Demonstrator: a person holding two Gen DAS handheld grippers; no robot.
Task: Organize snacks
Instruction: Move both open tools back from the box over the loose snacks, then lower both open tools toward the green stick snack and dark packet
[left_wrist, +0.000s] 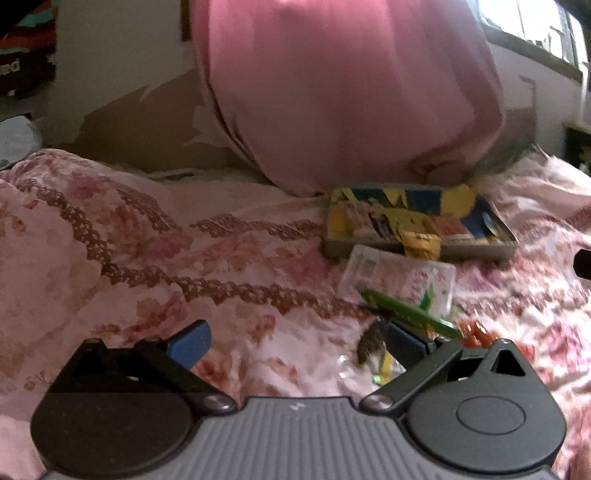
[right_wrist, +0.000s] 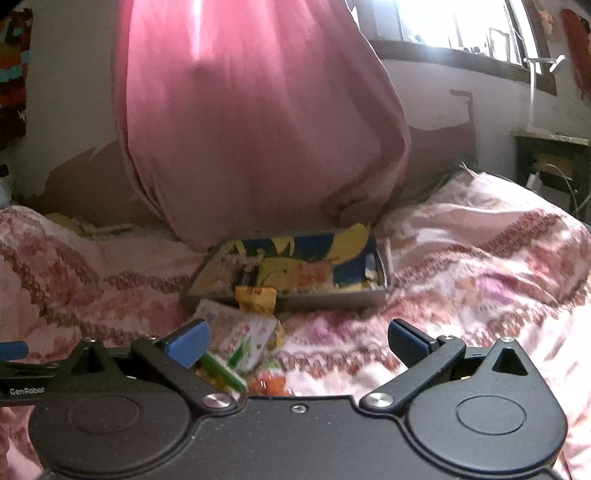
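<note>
**Snacks loose on the bedspread, box only partly filled**

Snacks lay in a small heap on the floral bedspread (left_wrist: 129, 258), just in front of a shallow grey box (right_wrist: 332, 297). White packet (left_wrist: 400, 278) flat, nearest the box. Green packet (left_wrist: 410, 312) angled across its near edge. Orange pieces (left_wrist: 480, 334) beside that. Yellow packet (right_wrist: 256, 297) leaned against the box's front wall, neither in nor out. Several yellow and blue wrappers already sat inside the box. Pink hanging fabric (right_wrist: 258, 122) draped down to the box's far edge.

Left gripper (left_wrist: 295, 343): jaws spread wide, nothing between them, heap just off its right finger. Right gripper (right_wrist: 297, 341): jaws likewise apart and empty, heap under its left finger.

Risks, as judged: both views were blurred, so the aim might be off. Thin packets on soft bedding may sink or slide under a closing finger. Overlapping packets might come up together. Nudging the yellow packet could tip it back onto the bedspread.
</note>
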